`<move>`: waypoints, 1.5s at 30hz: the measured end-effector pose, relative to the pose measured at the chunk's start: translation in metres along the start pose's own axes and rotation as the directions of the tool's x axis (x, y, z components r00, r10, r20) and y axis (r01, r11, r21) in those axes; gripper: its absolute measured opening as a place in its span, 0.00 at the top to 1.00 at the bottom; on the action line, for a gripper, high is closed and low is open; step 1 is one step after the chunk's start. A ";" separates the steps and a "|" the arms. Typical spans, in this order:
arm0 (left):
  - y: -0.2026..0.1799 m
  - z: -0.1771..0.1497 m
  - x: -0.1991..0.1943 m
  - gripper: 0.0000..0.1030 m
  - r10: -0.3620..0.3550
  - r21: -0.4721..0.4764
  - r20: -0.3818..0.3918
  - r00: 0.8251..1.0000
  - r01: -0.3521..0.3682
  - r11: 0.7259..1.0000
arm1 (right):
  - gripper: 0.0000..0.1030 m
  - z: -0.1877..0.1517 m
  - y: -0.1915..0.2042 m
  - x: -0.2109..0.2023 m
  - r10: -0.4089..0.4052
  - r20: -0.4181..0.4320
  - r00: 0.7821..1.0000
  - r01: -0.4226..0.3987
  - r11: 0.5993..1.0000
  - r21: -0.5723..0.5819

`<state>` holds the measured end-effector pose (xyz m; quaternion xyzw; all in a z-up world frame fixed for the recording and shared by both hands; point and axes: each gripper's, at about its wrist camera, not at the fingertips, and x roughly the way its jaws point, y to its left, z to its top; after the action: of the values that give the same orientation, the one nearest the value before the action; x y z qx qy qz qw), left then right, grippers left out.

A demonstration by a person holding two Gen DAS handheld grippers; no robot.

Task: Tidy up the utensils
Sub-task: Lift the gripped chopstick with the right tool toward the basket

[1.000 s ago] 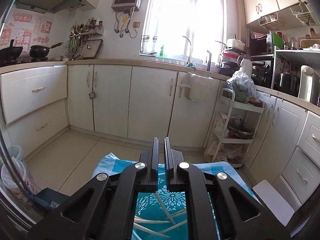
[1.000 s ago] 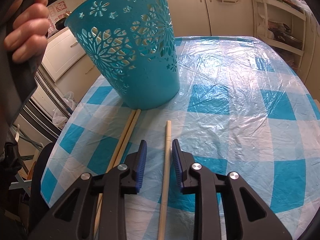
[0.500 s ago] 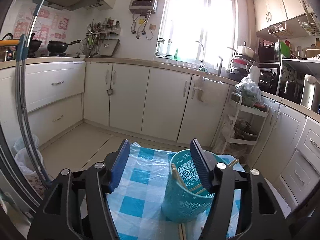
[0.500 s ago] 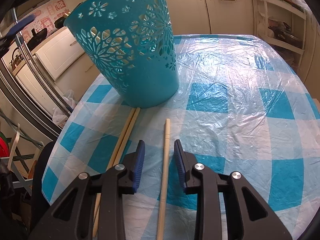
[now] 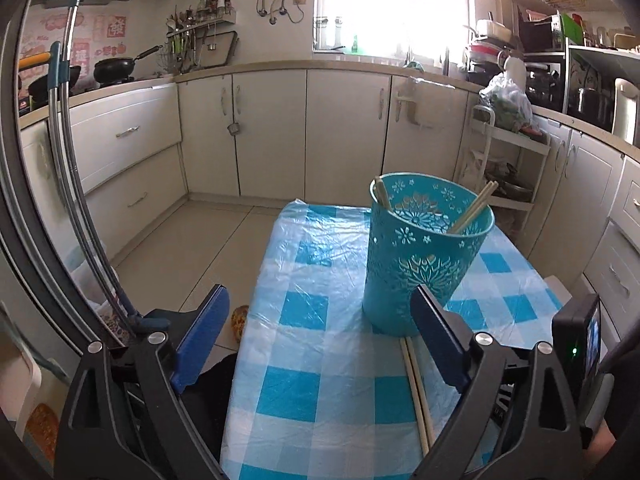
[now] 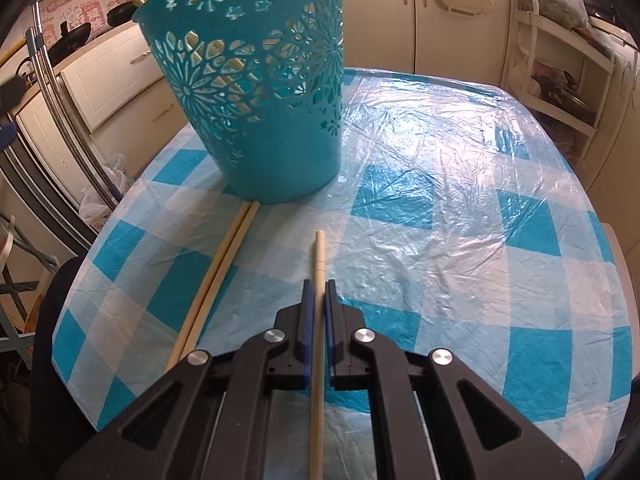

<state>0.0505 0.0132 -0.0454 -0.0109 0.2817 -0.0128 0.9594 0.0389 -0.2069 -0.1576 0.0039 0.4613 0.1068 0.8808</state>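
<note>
Gripper work on the right side is what matters now: our right gripper (image 6: 316,292) has its blue pads pressed in on a single chopstick (image 6: 319,256) that lies flat on the checked surface (image 6: 460,208), its far tip pointing toward the teal basket (image 6: 256,92). To do this lift well, we judge that we should raise the stick straight up off the plastic cover, tilt its free end upward, and carry it over the basket rim before letting go, since a slim round stick can swivel between flat pads. The grip sits some way back from the far tip, so most of the stick runs back under the gripper and may sag or twist. A pair of chopsticks (image 6: 224,260) lies just left of the held one, its far ends touching the basket base, and it waits its turn. Our left gripper (image 5: 320,340) is spread wide and holds nothing, hovering at the near edge of the surface with the basket beyond its right finger. Inside the basket, chopsticks (image 5: 472,210) already lean against the rim.
</note>
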 end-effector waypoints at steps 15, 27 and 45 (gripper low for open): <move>-0.020 -0.006 -0.007 0.14 -0.033 0.057 -0.041 0.999 0.036 0.998 | 0.94 -0.003 -0.013 -0.014 0.073 0.021 0.997 -0.074 0.995 0.065; -0.027 -0.008 -0.007 0.13 -0.042 0.071 -0.067 0.997 0.047 0.996 | 0.94 0.019 -0.025 -0.088 0.243 0.228 0.943 -0.280 0.949 0.143; -0.018 -0.010 -0.006 0.12 -0.069 0.029 -0.092 0.993 0.072 0.997 | 0.94 0.137 0.010 -0.173 0.313 0.622 0.718 -0.427 0.903 0.039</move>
<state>0.0401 -0.0048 -0.0500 -0.0048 0.3242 -0.0517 0.9446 0.0533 -0.2175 0.0627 0.2096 0.1545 0.2323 0.9371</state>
